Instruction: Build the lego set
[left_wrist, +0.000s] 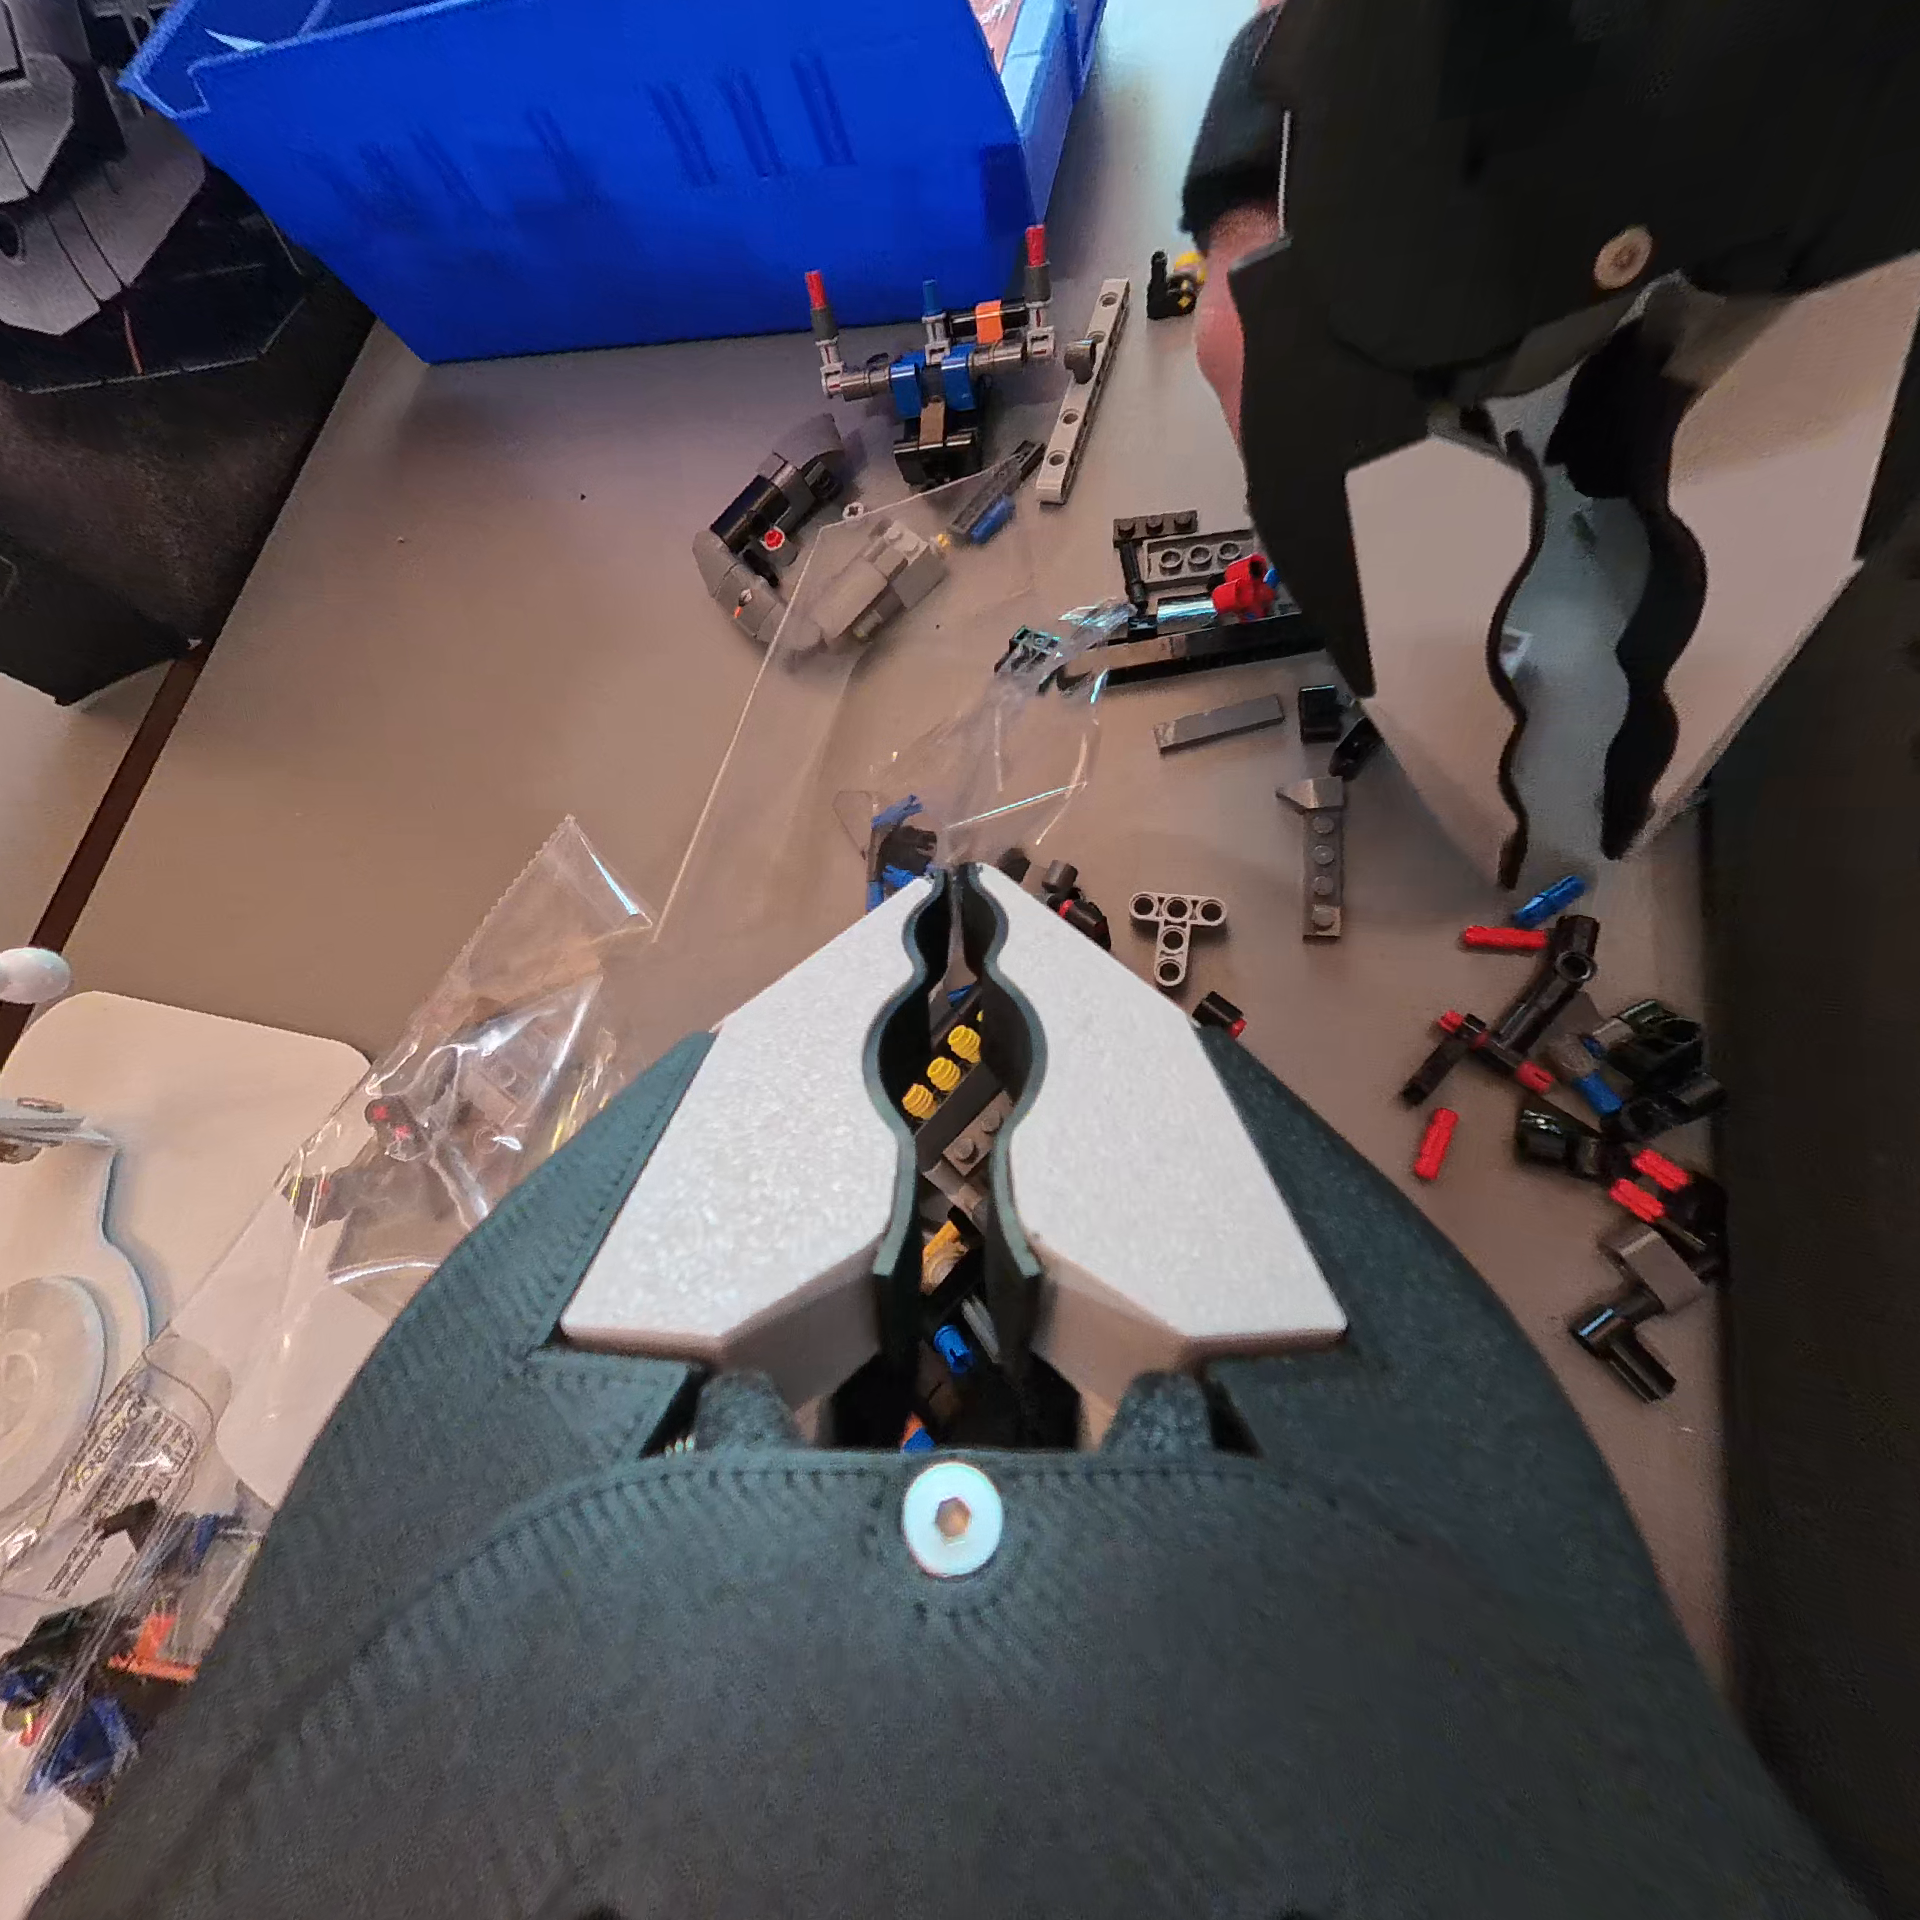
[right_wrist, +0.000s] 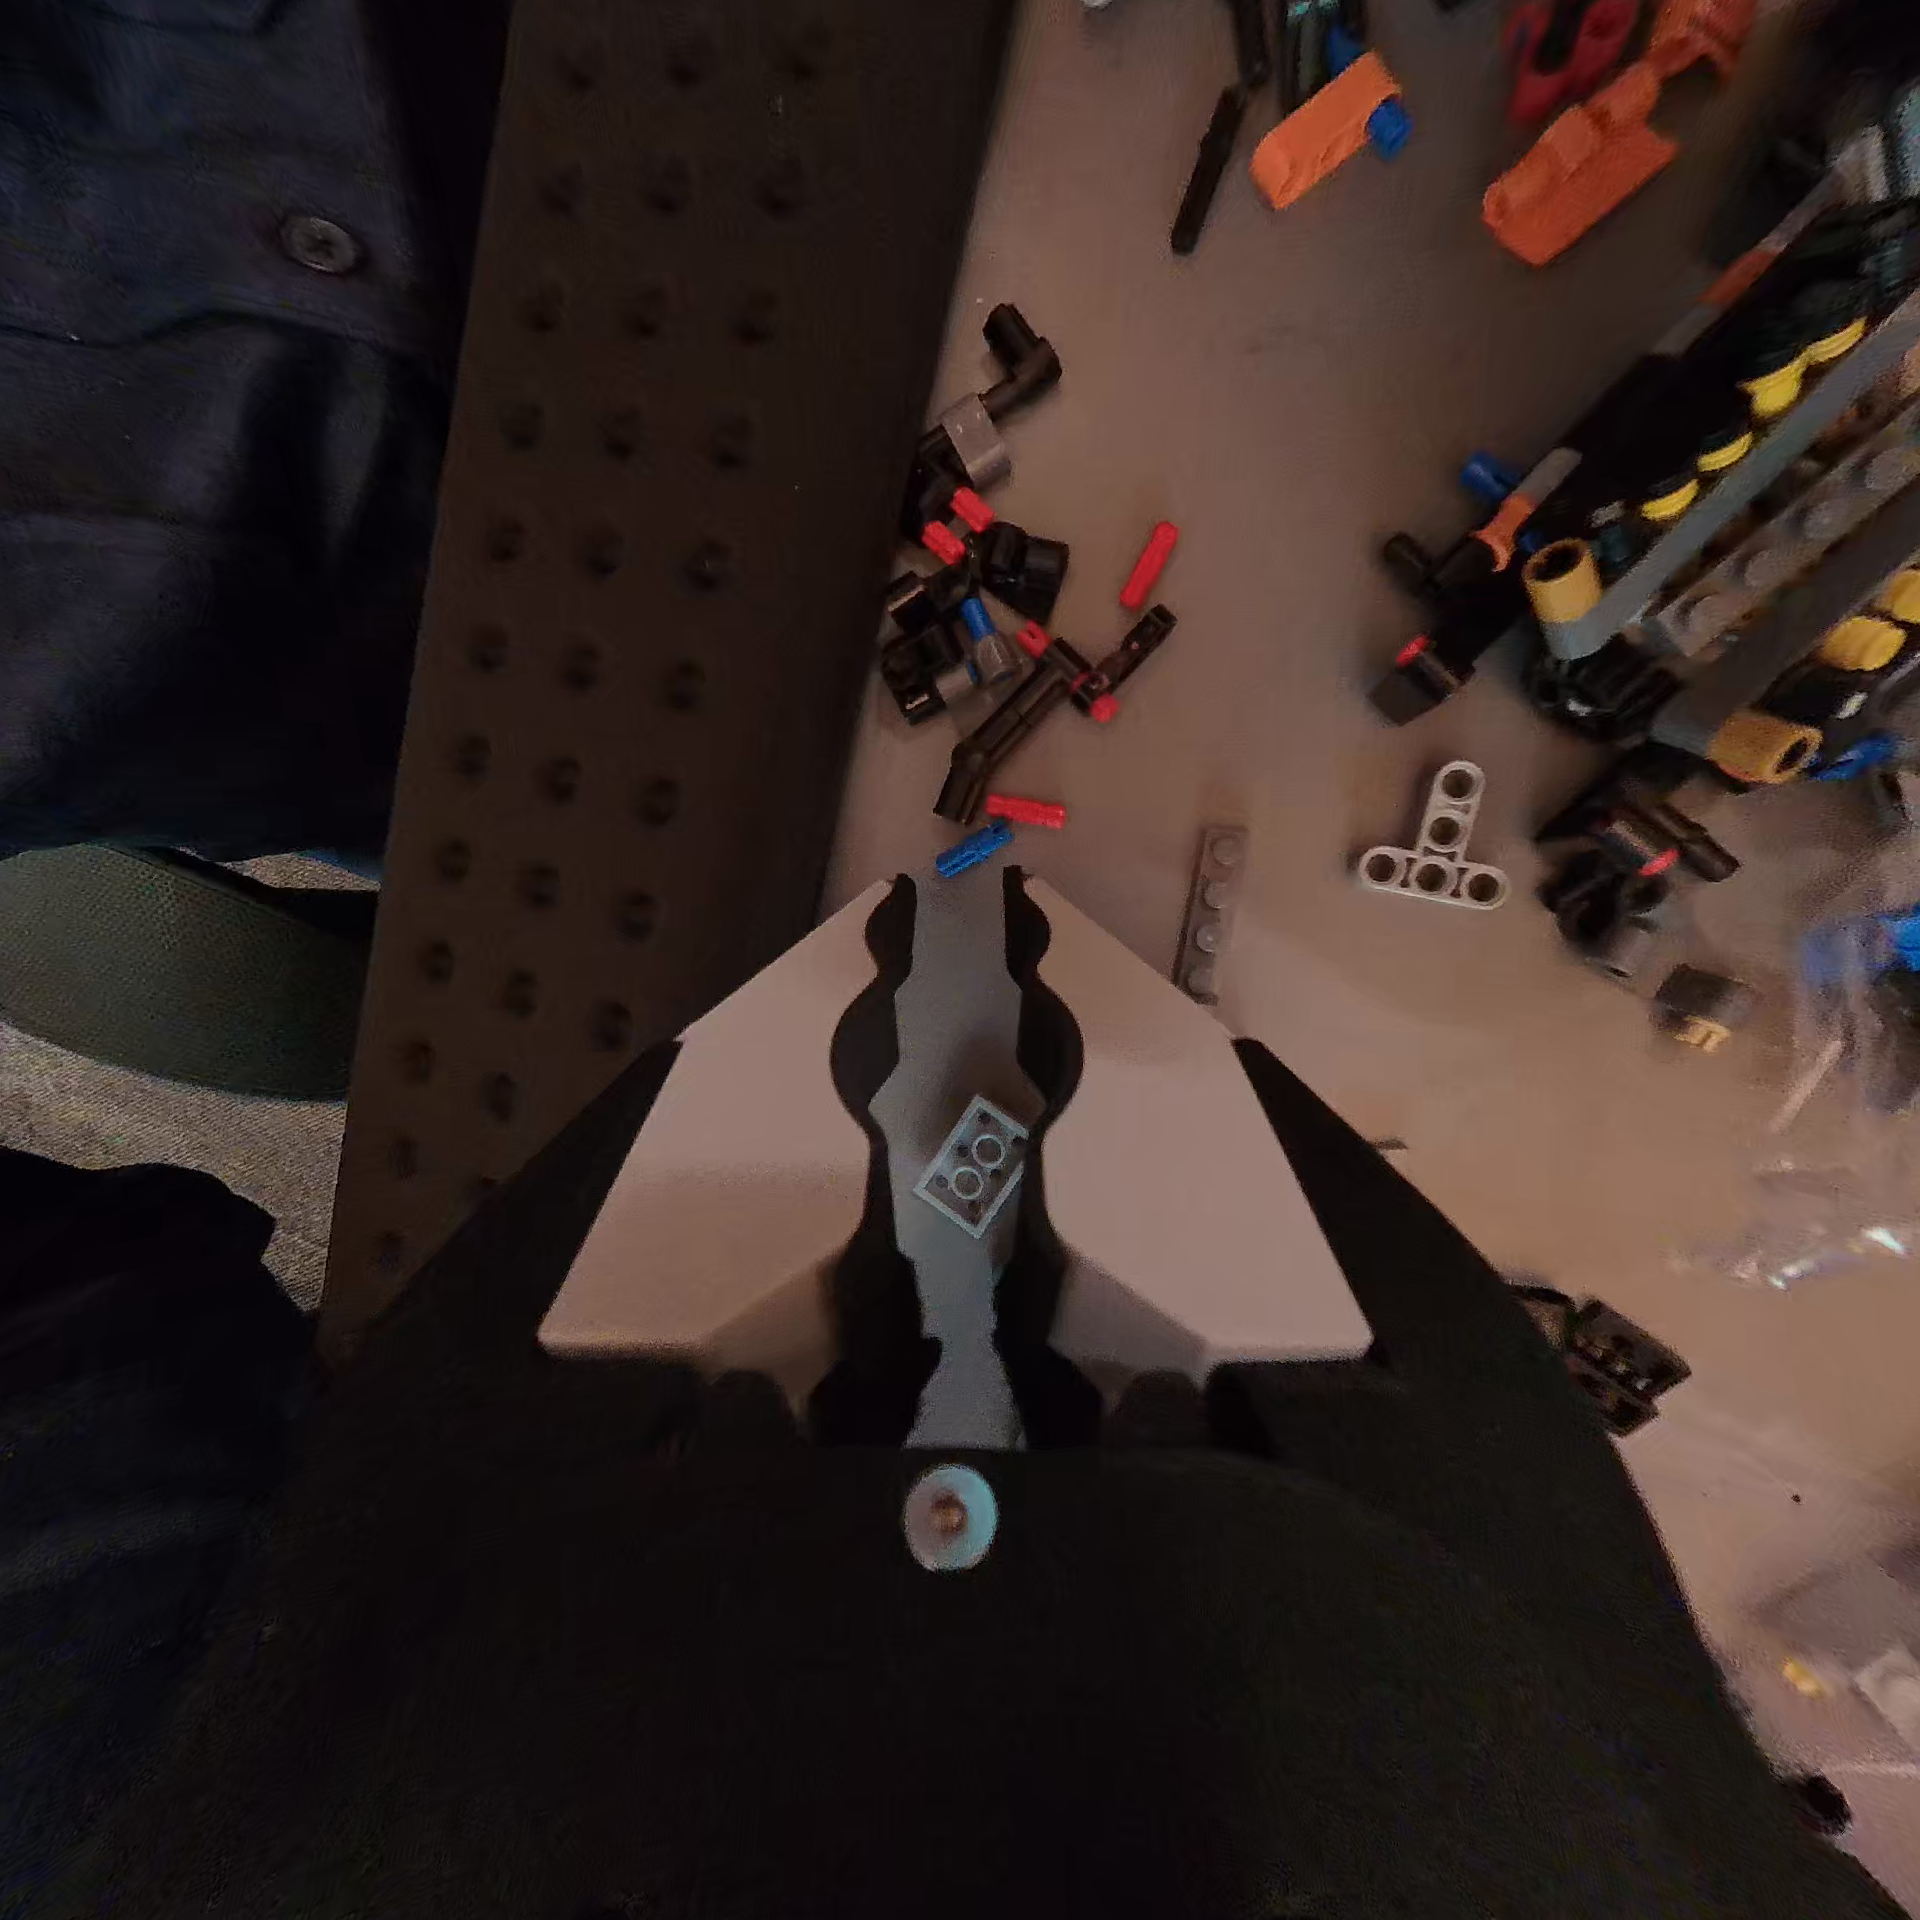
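While a yellow-studded assembly (left_wrist: 951, 1101) is clamped between the nearly closed jaws of the left gripper (left_wrist: 961, 871), the right gripper (right_wrist: 961, 878) is held slightly parted and empty, a grey plate (right_wrist: 971, 1169) seen below its gap. Just ahead lies a blue pin (right_wrist: 971, 847) (easily nudaged away by a closing fingertip); beyond it, a pin pile (right_wrist: 997, 613).

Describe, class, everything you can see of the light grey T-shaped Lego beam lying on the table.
The light grey T-shaped beam is a flat, matte plastic Technic piece with round through-holes: three along the crossbar, two more down the stem. It lies flat on the grey table, apart from other pieces; nothing touches it. A dark grey studded plate lies beside it, black connectors on its other side. In the left wrist view it sits just beyond the left gripper.
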